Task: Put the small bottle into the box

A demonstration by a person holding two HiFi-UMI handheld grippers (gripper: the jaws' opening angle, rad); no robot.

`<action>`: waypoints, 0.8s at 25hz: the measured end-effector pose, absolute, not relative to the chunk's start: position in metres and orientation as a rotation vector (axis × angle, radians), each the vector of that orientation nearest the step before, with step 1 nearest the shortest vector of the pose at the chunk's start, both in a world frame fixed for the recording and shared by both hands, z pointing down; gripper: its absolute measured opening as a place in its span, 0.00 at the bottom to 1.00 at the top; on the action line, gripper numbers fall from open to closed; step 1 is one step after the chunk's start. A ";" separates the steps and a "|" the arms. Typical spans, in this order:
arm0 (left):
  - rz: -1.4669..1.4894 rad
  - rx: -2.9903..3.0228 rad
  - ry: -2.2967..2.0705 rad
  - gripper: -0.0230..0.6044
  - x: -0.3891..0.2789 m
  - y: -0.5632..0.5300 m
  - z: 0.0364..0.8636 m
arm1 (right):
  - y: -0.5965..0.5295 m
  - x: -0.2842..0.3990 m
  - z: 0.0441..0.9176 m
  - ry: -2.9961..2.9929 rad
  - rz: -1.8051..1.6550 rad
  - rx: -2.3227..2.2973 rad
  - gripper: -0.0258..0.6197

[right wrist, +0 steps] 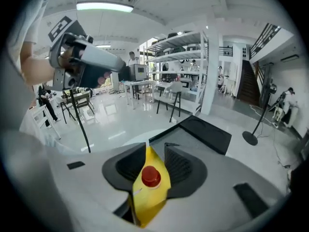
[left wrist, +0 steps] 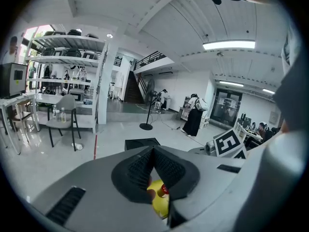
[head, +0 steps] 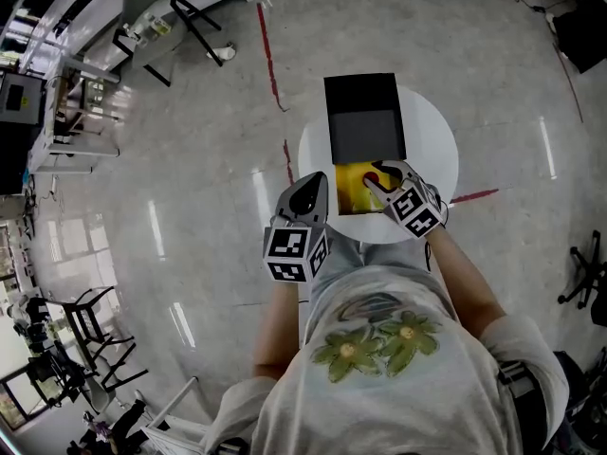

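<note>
A small yellow bottle with a red cap stands at the near edge of a round white table. My right gripper is shut on the bottle, whose sides sit against both pads, red cap up. Just behind it lies the open black box with a grey inside, its lid folded away from me; it also shows in the right gripper view as the box. My left gripper hovers at the table's left edge, tips together and holding nothing; the bottle shows below its jaws.
Red tape lines mark the shiny floor left of the table. Shelves and desks with a chair stand far left; an office chair is at the right. People stand in the background.
</note>
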State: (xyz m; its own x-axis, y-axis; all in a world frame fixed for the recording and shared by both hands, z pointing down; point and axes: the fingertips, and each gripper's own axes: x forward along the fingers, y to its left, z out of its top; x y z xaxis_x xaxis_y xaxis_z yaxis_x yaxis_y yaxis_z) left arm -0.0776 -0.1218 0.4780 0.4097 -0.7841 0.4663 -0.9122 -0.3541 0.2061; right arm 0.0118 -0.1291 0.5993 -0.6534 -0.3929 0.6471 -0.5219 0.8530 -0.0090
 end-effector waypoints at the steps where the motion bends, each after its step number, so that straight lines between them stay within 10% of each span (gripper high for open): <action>1: 0.398 2.242 -1.449 0.04 -0.077 -0.120 0.476 | -0.128 0.012 0.591 -2.382 0.257 0.675 0.24; 7: 0.371 2.264 -1.466 0.04 -0.068 -0.117 0.466 | -0.129 0.023 0.543 -2.470 0.212 0.793 0.05; 20: 0.336 2.314 -1.453 0.04 -0.050 -0.102 0.445 | -0.110 0.036 0.481 -2.525 0.178 0.925 0.04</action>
State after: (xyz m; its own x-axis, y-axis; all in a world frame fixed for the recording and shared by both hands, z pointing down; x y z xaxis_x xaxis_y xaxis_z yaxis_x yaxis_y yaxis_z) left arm -0.0500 -0.1018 0.4452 0.4351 -0.8080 0.3973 -0.9004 -0.3893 0.1943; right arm 0.0357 -0.1104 0.4812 -0.6777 -0.5832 0.4479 -0.6403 0.7675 0.0306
